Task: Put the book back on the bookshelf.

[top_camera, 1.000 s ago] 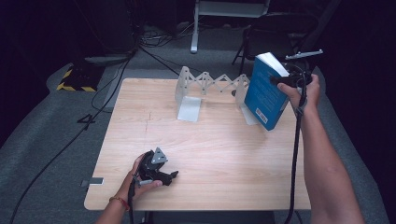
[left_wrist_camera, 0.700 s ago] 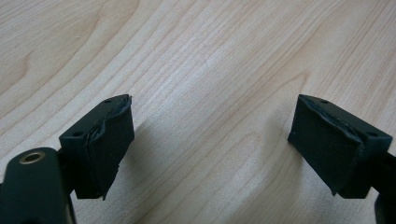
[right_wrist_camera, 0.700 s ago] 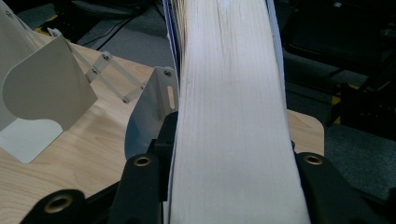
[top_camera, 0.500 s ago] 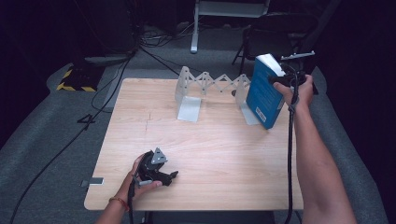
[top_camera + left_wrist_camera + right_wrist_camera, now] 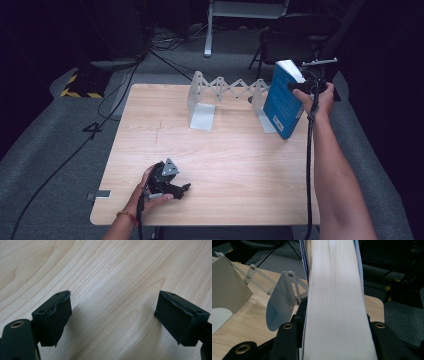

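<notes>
A thick blue book (image 5: 284,100) is held upright above the table's far right corner, my right gripper (image 5: 306,86) shut on its page edge. In the right gripper view the pale page block (image 5: 335,300) runs up between the jaws, which press on both covers. A white expandable book rack (image 5: 225,97) stands at the table's far middle, its right end plate (image 5: 280,306) just left of the book. My left gripper (image 5: 176,189) rests low over the wooden table (image 5: 225,165) near the front left, open, with bare wood between its pads (image 5: 56,315).
Beyond the table's far edge lie dark floor, cables (image 5: 120,95) and a chair (image 5: 285,42). A yellow-black striped block (image 5: 80,86) sits on the floor at far left. The person's right forearm (image 5: 335,175) runs along the table's right side.
The right gripper has carried the book slightly up and back toward the rack's right end. The left gripper has stayed in place.
</notes>
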